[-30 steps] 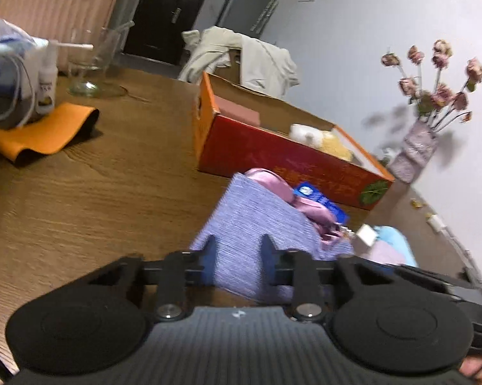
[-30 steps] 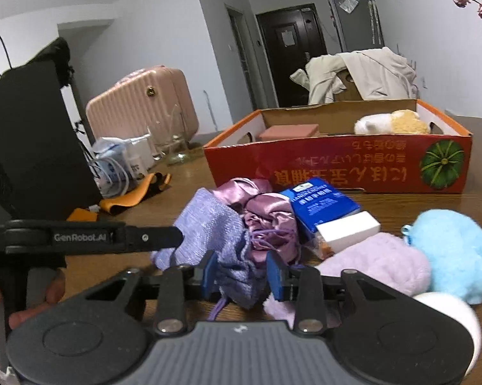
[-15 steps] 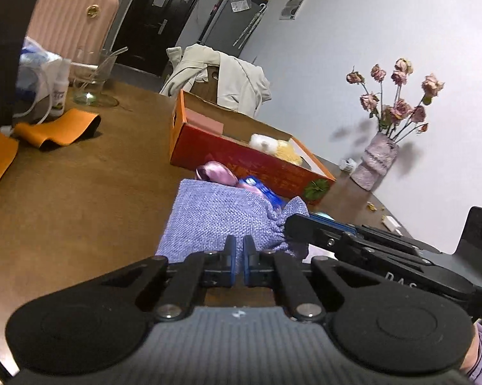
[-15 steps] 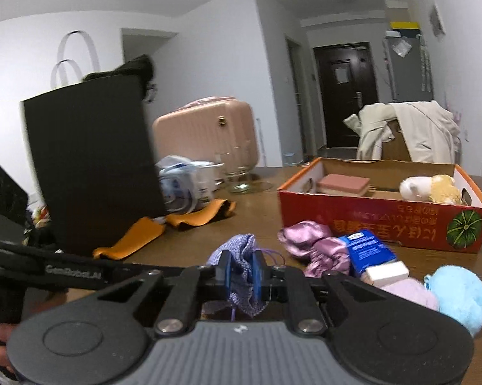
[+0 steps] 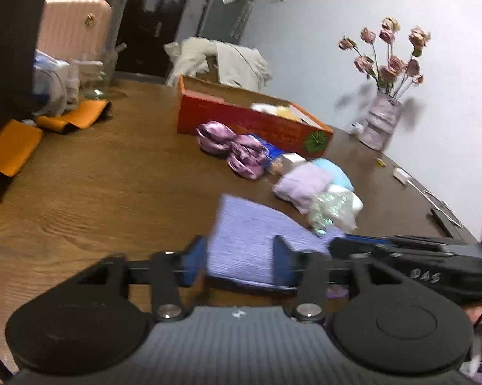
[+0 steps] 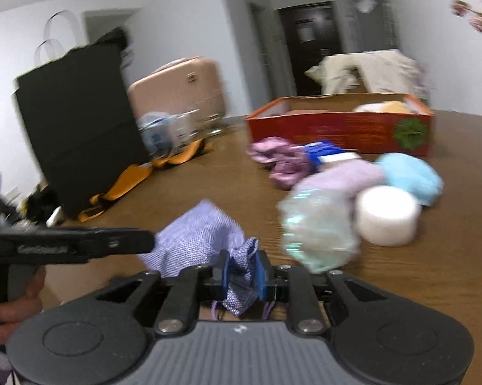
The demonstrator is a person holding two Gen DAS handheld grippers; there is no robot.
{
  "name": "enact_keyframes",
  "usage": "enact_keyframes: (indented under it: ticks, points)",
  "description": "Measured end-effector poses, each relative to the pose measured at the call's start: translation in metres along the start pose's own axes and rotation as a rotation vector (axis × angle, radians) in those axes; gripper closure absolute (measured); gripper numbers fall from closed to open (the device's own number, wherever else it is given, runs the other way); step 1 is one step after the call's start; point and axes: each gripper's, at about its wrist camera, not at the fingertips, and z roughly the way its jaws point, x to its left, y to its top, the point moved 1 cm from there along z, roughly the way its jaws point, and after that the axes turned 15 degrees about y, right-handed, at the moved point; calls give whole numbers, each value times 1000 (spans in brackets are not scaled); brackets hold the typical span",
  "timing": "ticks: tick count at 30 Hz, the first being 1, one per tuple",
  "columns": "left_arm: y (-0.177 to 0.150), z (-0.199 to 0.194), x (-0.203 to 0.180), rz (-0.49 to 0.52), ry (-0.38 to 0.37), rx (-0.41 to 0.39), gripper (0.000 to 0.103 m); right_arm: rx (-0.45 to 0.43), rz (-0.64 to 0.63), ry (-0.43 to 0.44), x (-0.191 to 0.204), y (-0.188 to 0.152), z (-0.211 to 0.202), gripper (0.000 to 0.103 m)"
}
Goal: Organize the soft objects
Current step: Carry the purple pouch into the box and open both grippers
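lavender woven pouch (image 5: 257,243) low in the middle of the left wrist view, spread flat over the wooden tabletop (image 5: 112,186). gathered mouth of the pouch pinched between the blue pads of the right tool (image 6: 243,277), bottom centre of the right wrist view, jaws easing apart yet still pressing on the cloth. drawstrings dangling just under that grip. left tool (image 5: 239,264) straddling the pouch's other edge, jaws opening, pads clear of the fabric on both sides, cloth between them. blurred all round, both views smeared.

further out, right of centre: pale iridescent crinkly bundle (image 6: 317,227), white round tub (image 6: 386,215), lilac fluffy ball (image 6: 340,176) and sky-blue fluffy ball (image 6: 410,175) crowded together, touching. behind them two satin pink pouches (image 6: 279,160) beside a blue packet (image 6: 321,150). beyond, upper right, red cardboard box (image 6: 337,126) holding something yellow and white. orange straps (image 5: 13,147) at the left edge. vase of dried roses (image 5: 382,118) at the far right of the left wrist view. pink suitcase (image 6: 176,89) in the background.
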Motion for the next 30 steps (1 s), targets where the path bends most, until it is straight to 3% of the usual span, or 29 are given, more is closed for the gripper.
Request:
enact_keyframes:
  ticks: [2,4,5,15,17,18,20,22,24,27,30]
  points:
    - [2,3,2,-15,-24,2,43,-43,41,10,-6,0,-7,77]
    - [3,12,1,-30,-35,35,42,-74,108,54,-14,-2,-8,59]
    - [4,16,0,-29,-38,49,42,-81,139,67,-16,-2,-6,56]
    - [3,33,-4,25,-34,75,42,-85,172,23,-22,-12,7,56]
    - [3,37,-2,19,-36,79,42,-78,168,30,-22,-12,9,59]
    - [3,39,-1,15,-47,89,43,-71,162,30,-22,-13,11,66]
    - [0,44,-1,9,-78,118,55,-50,140,33,-20,-13,14,74]
    - [-2,44,-1,14,-105,129,80,-29,123,36,-18,-13,18,77]
    - [-5,46,-2,7,-118,137,91,-18,112,41,-17,-12,19,80]
    - [-2,45,-6,25,-123,135,95,-7,116,58,-18,-6,18,85]
    - [13,36,-12,47,-129,75,96,-18,98,81,-16,5,11,87]
